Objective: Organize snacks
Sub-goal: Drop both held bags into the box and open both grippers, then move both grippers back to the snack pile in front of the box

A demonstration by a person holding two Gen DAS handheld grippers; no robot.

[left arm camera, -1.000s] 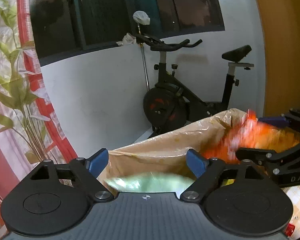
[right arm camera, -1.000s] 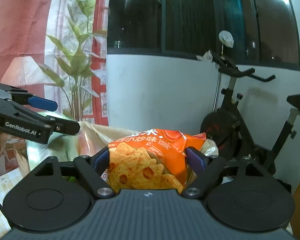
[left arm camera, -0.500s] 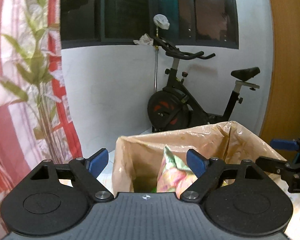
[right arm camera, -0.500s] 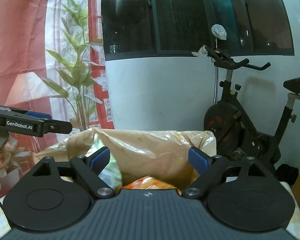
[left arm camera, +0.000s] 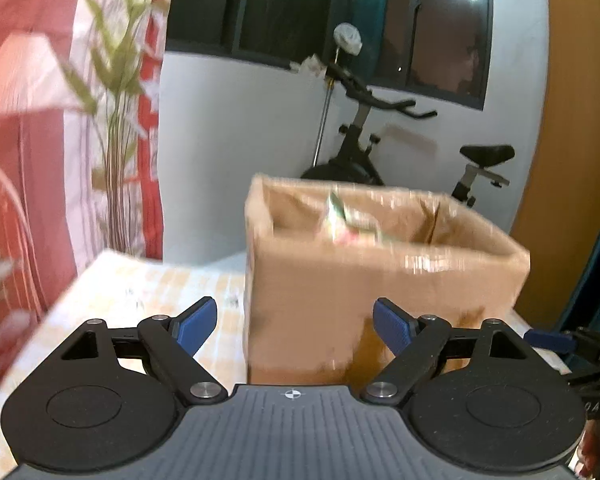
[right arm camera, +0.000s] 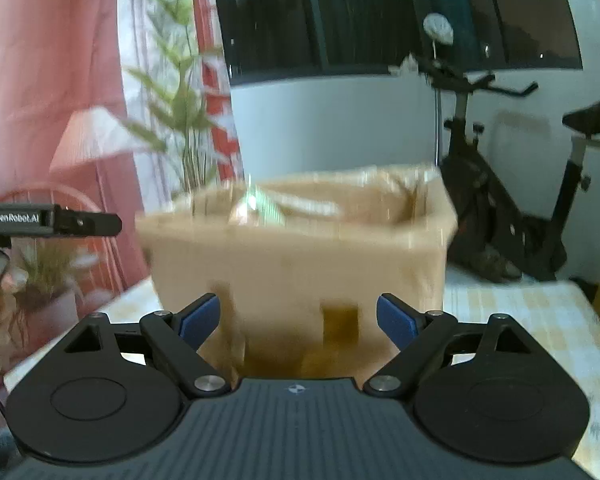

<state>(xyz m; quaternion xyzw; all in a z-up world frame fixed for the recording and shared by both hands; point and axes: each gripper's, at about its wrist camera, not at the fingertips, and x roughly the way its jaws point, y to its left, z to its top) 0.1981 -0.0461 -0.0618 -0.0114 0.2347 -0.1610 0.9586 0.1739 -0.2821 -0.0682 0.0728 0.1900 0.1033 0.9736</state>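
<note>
Black hand-held gripper (left arm camera: 294, 326) with blue fingertips (left arm camera: 194, 322), silver screws.

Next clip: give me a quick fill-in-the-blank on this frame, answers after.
1. Both hand-held grippers, left and right, have their jaws ____.
2. A snack bag sticks up inside the cardboard ____.
3. The box stands on a ____.
4. Behind the box stands an exercise ____.

Answers: open; box; table; bike

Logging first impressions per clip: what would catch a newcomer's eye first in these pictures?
The brown box in the middle of the table, a snack bag poking above its rim. Behind it an exercise bike stands against the white wall. Both open grippers frame the box, empty.
</note>
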